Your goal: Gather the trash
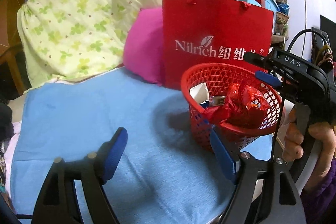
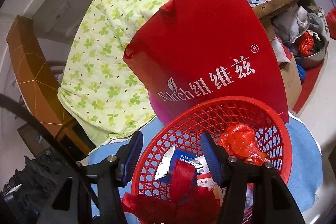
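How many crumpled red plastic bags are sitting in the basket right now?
1 that is clearly a bag: the red plastic bag lies against the right side of the red basket. Others may be hidden under the packaging.

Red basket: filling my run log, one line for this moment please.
red basket on blue cloth | holds wrappers, red plastic bag | both grippers open, empty

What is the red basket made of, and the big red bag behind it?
The red basket looks like moulded plastic: glossy rim, open lattice walls. The red bag seems to be stiff matte paper, going by its flat sides, printed white lettering and cord handles.
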### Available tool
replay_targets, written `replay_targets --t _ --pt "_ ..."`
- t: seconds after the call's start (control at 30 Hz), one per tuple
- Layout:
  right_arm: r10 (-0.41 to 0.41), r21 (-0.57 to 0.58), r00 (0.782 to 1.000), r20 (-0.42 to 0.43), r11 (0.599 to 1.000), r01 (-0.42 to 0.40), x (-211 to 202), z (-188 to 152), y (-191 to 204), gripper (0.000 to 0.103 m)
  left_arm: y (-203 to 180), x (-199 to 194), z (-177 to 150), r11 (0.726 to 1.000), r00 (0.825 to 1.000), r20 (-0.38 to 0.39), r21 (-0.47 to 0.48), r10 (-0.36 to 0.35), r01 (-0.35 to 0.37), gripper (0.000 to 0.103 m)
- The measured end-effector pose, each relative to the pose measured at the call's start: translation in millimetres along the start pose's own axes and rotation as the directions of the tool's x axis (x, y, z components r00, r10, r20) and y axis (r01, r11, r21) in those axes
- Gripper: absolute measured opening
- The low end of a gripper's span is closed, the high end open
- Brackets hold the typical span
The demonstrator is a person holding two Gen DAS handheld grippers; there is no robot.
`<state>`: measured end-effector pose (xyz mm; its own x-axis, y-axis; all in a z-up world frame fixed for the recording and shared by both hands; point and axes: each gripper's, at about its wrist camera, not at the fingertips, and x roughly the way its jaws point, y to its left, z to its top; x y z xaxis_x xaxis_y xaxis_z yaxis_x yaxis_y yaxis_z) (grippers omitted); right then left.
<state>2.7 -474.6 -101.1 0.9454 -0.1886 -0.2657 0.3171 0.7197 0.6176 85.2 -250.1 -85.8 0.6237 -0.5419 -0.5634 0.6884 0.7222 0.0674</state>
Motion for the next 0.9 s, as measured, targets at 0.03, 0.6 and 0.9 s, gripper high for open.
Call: replay_targets --t 0.03,0.6,0.9 --pt "0.0 0.003 1.0 -0.001 1.0 0.0 0 0 0 0.061 1 0 0 1.0 1.0 -0.002 0.002 0.008 -0.008 0.081" --pt "0.04 0.007 0.999 -0.011 0.999 -0.04 4 -6 16 0.061 10 4 -13 0.999 0.997 -0.068 -0.001 0.048 -0.048 0.082" --pt "0.034 -0.02 0.999 0.004 0.999 -0.034 2 -15 32 0.061 19 -6 -16 0.998 0.995 -0.083 -0.004 0.063 -0.064 0.083"
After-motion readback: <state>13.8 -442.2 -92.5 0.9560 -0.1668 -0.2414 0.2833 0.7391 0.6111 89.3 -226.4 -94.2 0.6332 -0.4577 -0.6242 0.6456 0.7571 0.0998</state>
